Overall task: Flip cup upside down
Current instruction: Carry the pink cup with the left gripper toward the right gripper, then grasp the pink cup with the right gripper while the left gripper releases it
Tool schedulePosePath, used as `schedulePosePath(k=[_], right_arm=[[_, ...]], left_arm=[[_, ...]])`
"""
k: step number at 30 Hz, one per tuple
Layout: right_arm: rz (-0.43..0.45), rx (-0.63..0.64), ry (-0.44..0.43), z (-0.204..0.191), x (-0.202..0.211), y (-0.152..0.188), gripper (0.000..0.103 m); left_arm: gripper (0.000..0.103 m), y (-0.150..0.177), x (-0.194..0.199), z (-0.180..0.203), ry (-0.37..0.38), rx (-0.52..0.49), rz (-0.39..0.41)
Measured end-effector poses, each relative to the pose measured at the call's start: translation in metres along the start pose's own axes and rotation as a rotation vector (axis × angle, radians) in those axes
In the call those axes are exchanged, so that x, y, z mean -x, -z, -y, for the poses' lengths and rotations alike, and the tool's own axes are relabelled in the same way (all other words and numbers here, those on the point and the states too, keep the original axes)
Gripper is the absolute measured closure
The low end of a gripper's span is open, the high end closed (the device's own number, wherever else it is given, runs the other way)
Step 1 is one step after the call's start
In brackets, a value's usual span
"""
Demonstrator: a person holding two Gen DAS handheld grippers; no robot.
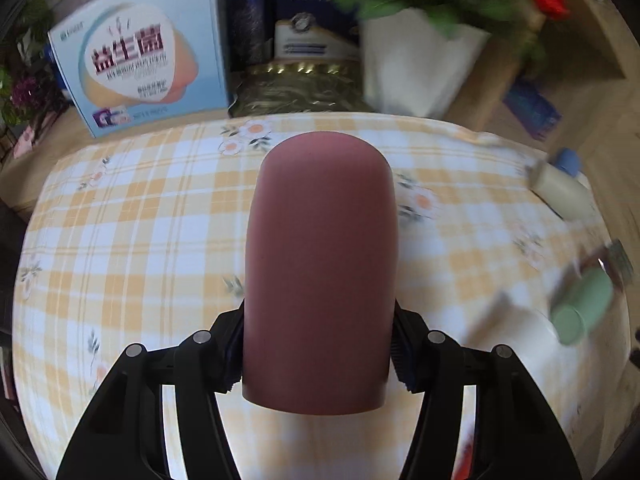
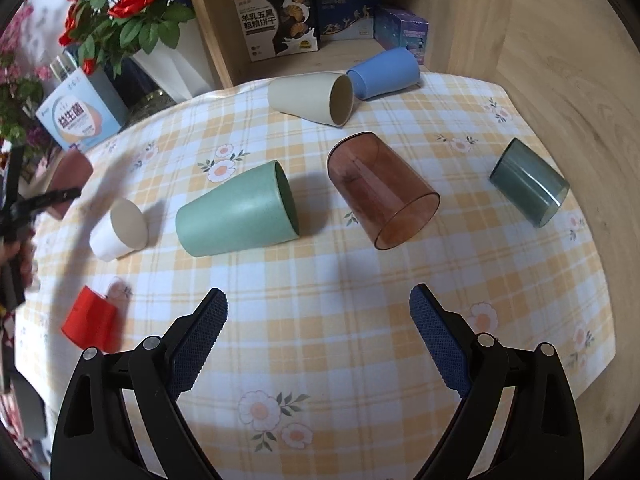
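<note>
My left gripper (image 1: 318, 344) is shut on a dusty-pink cup (image 1: 320, 272), held above the checked tablecloth (image 1: 140, 220) with its closed base pointing away from the camera. The same pink cup (image 2: 70, 178) and left gripper show blurred at the far left of the right wrist view. My right gripper (image 2: 318, 320) is open and empty above the cloth's near side. Ahead of it lie a green cup (image 2: 236, 212) and a clear brown cup (image 2: 380, 192) on their sides.
Also on the cloth: a cream cup (image 2: 312, 98), blue cup (image 2: 384, 74), dark teal cup (image 2: 528, 182), white cup (image 2: 118, 230) and red cup (image 2: 90, 322). A rose pot (image 2: 160, 40), boxes (image 2: 76, 120) and a wooden shelf (image 2: 460, 12) line the back.
</note>
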State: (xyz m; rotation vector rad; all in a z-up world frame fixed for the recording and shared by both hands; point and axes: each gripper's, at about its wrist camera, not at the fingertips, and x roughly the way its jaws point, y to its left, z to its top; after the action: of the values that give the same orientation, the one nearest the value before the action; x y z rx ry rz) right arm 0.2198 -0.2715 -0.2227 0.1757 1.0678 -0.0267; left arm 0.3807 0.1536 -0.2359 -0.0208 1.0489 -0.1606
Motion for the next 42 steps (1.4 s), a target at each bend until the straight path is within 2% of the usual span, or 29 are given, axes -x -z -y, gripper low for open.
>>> schedulePosePath(k=[6, 11, 15, 18, 21, 24, 32, 42], right_arm=[[0.052, -0.037, -0.016, 0.016, 0.018, 0.004, 0.013], [0.092, -0.071, -0.01, 0.039, 0.033, 0.004, 0.013], [0.108, -0.082, 0.005, 0.057, 0.042, 0.006, 0.013], [0.116, -0.088, 0.01, 0.066, 0.046, 0.008, 0.013], [0.122, -0.094, 0.004, 0.072, 0.049, 0.012, 0.013], [0.126, -0.097, 0.002, 0.076, 0.052, 0.015, 0.013], [0.125, -0.122, -0.001, 0.082, 0.054, 0.022, 0.013], [0.12, -0.123, 0.011, 0.081, 0.059, 0.029, 0.013]], left_arm=[[0.047, 0.036, 0.063, 0.059, 0.06, -0.018, 0.026], [0.047, 0.072, 0.091, 0.124, 0.117, -0.062, 0.036], [0.047, 0.109, 0.087, 0.178, 0.179, -0.084, -0.002], [0.047, 0.136, 0.07, 0.21, 0.192, -0.078, -0.05], [0.047, 0.154, 0.051, 0.23, 0.233, -0.037, -0.111], [0.047, 0.166, 0.04, 0.25, 0.226, -0.056, -0.14], [0.047, 0.176, 0.029, 0.278, 0.213, -0.143, -0.171], [0.046, 0.182, 0.023, 0.282, 0.279, -0.164, -0.221]])
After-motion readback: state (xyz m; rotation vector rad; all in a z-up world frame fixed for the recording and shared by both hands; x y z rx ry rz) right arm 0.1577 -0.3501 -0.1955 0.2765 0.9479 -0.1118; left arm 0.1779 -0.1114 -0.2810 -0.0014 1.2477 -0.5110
